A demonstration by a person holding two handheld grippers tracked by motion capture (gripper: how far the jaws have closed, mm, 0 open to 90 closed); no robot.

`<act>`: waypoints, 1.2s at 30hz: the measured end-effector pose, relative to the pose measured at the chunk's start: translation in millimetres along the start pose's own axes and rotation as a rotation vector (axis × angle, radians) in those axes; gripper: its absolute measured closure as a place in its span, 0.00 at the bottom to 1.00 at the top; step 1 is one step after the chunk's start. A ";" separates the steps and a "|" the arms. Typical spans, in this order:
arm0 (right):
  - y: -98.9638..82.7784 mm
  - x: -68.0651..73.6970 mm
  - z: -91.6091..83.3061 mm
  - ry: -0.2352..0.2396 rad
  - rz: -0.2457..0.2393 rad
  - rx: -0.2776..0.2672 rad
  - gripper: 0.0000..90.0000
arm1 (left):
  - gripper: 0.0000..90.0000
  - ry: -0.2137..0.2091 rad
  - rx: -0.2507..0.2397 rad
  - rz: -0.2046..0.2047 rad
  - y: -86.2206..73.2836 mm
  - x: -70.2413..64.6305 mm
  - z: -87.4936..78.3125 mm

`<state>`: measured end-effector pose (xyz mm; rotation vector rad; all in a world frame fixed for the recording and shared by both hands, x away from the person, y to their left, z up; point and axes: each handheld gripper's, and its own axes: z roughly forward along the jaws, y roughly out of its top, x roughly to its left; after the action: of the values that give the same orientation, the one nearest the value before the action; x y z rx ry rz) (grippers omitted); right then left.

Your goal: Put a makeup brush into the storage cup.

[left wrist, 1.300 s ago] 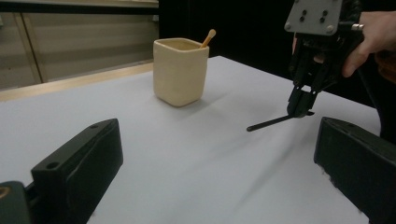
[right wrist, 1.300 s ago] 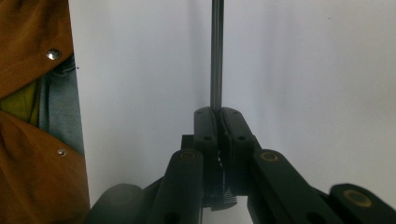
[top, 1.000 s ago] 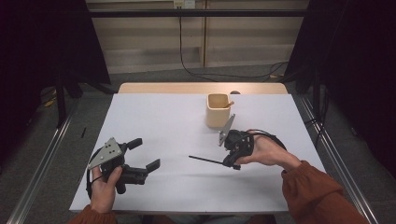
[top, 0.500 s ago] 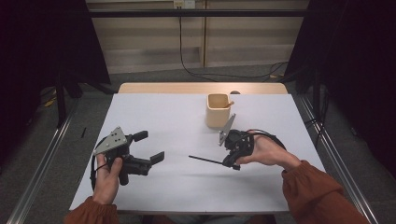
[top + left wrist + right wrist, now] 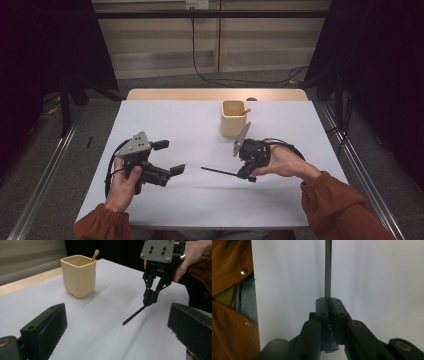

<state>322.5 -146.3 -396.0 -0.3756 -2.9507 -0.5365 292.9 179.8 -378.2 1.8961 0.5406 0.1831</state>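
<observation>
My right gripper (image 5: pixel 246 174) (image 5: pixel 329 301) rests low on the white table, shut on one end of a thin black stick (image 5: pixel 219 172) (image 5: pixel 327 267) that points left across the sheet. In the left gripper view the right gripper (image 5: pixel 150 297) pinches the black stick (image 5: pixel 133 315) with the far tip down near the table. My left gripper (image 5: pixel 169 157) (image 5: pixel 117 311) is open and holds nothing; a hand keeps it above the table's left half, aimed toward the stick. A beige cup (image 5: pixel 233 118) (image 5: pixel 78 276) with a wooden stick (image 5: pixel 243 113) (image 5: pixel 94 255) in it stands behind the right gripper.
A white sheet covers the table (image 5: pixel 175 120), with a bare wooden strip (image 5: pixel 215 94) along its far edge. Orange sleeves (image 5: pixel 340 205) come in from the bottom. Metal rails (image 5: pixel 45 175) run along both sides, and cables lie on the floor behind.
The left gripper has lifted a little and moved right, toward the table's middle. The right gripper and the black stick have kept still.
</observation>
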 end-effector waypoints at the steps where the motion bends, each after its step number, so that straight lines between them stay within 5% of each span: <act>1: 0.2 -0.6 0.2 0.002 -0.007 -0.005 0.95 | 0.03 -0.003 0.017 -0.002 0.8 0.6 2.2; 11: 9.0 2.5 3.1 0.010 -0.023 0.008 0.95 | 0.03 -0.026 0.121 0.021 3.3 0.8 19.3; 18: 12.3 4.0 2.7 0.009 -0.029 0.014 0.95 | 0.03 -0.062 0.123 0.033 16.1 2.0 24.7; 36: 12.9 5.5 1.8 0.013 -0.059 0.034 0.95 | 0.05 -0.153 0.334 0.149 37.8 -7.2 50.0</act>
<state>320.5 -132.7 -392.5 -0.2817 -2.9621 -0.4925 315.8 123.2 -362.1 2.2559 0.3404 0.0438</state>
